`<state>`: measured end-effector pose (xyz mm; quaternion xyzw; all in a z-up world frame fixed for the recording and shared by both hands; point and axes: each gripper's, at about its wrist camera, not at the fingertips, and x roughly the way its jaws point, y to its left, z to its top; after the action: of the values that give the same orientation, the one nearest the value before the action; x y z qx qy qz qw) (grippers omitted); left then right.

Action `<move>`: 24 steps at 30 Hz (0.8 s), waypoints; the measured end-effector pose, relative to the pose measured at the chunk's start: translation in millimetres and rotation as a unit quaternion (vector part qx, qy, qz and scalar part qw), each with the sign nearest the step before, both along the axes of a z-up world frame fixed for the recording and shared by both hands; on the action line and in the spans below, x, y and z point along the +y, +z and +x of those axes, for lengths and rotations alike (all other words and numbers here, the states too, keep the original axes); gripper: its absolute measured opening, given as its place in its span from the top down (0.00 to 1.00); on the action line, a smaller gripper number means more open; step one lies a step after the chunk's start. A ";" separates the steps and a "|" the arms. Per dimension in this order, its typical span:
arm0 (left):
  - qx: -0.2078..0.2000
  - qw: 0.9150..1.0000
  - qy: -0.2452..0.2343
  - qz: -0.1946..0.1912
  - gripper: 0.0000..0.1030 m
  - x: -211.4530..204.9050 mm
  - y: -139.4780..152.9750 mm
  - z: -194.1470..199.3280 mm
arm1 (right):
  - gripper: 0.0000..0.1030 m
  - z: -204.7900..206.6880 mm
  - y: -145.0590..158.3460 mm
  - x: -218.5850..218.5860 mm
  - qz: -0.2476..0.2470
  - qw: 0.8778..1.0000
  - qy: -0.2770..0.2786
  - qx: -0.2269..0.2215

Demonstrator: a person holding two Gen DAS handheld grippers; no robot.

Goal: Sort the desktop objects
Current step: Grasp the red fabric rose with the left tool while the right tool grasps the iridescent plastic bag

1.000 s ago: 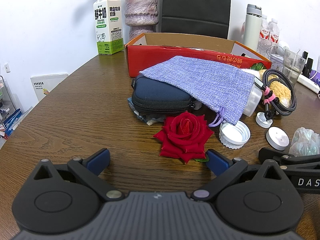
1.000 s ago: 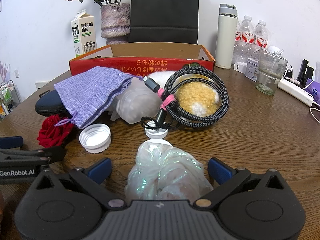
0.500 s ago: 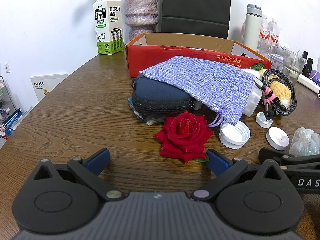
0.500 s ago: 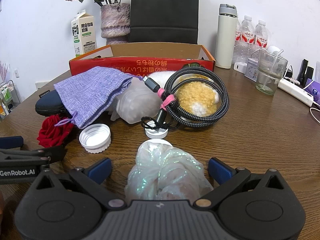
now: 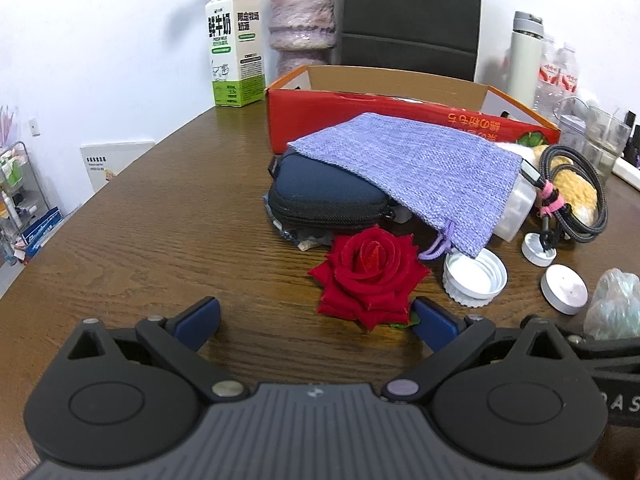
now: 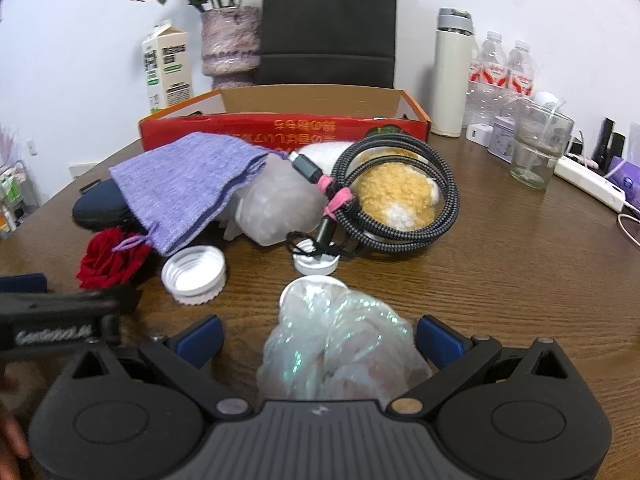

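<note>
Evidently both are poised to pick: the left hand-held gripper (image 5: 316, 316) rests released beside the red fabric rose (image 5: 370, 278) on the brown wooden tabletop (image 5: 160, 216), while the right hand-held gripper (image 6: 318, 338), spread wide, straddles the crumpled iridescent plastic bag (image 6: 340, 348).

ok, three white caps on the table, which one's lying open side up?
The large ribbed cap beside the red rose: its threaded hollow faces up. The small cap sits under the cable end; the flat-topped one shows a closed top.
</note>
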<state>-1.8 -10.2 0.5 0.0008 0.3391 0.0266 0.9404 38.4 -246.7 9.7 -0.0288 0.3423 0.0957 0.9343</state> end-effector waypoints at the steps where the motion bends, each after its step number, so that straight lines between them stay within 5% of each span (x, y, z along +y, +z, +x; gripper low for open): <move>1: 0.006 1.000 -0.024 0.005 0.00 -0.5 2.2 0.3 | 0.05 -1.2 1.5 -1.4 -0.002 1.000 0.007 0.003; 3: 0.014 0.996 -0.091 0.012 0.00 0.9 8.8 1.6 | 0.14 -8.7 8.8 -7.2 -0.009 1.000 0.005 -0.019; 7: -0.072 0.992 -0.091 -0.042 0.00 21.3 32.1 -14.5 | 0.14 -14.5 35.4 -19.2 -0.001 0.997 0.028 -0.073; 10: -0.110 0.988 -0.103 -0.044 0.00 28.5 49.0 -9.8 | 0.15 -1.8 52.5 -25.3 0.023 0.994 0.052 -0.091; 16: -0.073 0.990 -0.096 -0.071 0.00 51.2 48.0 11.5 | 0.27 13.2 57.4 -19.6 0.033 0.993 0.071 -0.085; 24: -0.076 0.987 -0.127 -0.056 0.00 42.8 28.1 -13.3 | 0.26 -32.9 32.3 -22.5 0.008 0.994 0.088 -0.060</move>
<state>-15.1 32.6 28.6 -0.0106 0.2647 -0.1125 0.9577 5.4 -269.2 42.0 -0.0569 0.2805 0.1782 0.9415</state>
